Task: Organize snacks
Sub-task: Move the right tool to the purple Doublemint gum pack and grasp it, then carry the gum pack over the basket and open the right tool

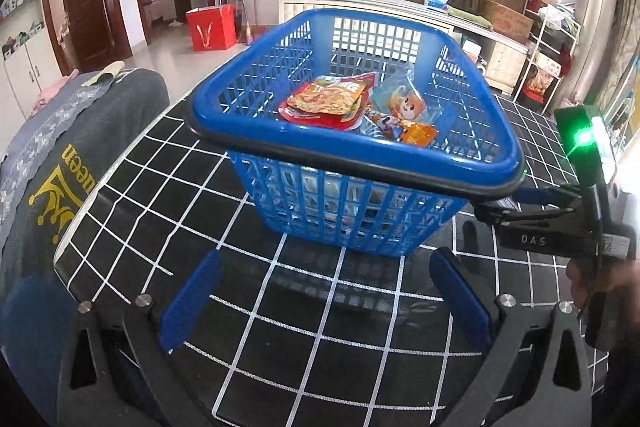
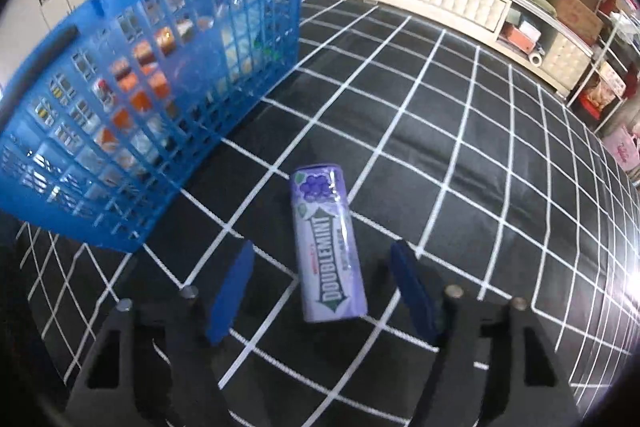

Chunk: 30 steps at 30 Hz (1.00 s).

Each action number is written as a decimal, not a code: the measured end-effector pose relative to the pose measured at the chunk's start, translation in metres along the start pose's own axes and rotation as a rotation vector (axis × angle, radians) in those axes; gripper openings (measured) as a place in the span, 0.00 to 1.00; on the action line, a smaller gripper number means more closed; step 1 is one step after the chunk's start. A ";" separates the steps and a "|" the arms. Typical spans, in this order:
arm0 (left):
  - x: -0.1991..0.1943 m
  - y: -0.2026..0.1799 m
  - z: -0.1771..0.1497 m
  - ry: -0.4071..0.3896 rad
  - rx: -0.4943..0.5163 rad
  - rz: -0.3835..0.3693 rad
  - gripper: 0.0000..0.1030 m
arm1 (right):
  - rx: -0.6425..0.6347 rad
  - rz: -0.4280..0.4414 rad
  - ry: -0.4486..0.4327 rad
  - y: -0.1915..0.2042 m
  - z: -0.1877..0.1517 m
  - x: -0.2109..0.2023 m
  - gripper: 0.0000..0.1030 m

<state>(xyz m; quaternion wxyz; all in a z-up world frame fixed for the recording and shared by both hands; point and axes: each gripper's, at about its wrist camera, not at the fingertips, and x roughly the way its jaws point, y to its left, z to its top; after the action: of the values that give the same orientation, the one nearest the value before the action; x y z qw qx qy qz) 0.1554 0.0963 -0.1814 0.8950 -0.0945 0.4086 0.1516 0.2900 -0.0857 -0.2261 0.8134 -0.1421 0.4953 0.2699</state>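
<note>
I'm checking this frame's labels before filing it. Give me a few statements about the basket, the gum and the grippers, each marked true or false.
1. The blue basket already holds snack packets. True.
2. The Doublemint container stands upright. False: it lies flat on the checked cloth.
3. The right gripper is open, with the container between its fingers. True.
4. The left gripper grips the basket rim. False: it is open and holds nothing.

We see a glossy blue plastic basket, shiny crinkled foil packets inside it, a matt black cloth with white lines over the surface, and a smooth, film-wrapped tin on the cloth.
</note>
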 end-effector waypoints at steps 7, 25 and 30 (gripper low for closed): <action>-0.003 0.002 0.002 0.001 0.003 0.006 1.00 | -0.015 -0.018 -0.002 0.009 -0.010 -0.005 0.34; -0.085 0.017 0.019 -0.187 -0.003 -0.070 1.00 | -0.017 -0.039 -0.171 0.061 -0.019 -0.138 0.33; -0.101 0.030 0.027 -0.229 0.000 -0.078 1.00 | -0.022 -0.032 -0.234 0.077 -0.008 -0.175 0.33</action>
<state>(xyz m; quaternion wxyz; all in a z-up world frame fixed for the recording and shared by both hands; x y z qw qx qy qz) 0.1011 0.1130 -0.0881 0.9411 -0.0925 0.2995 0.1267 0.1763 -0.0794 -0.0731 0.8683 -0.1264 0.3916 0.2771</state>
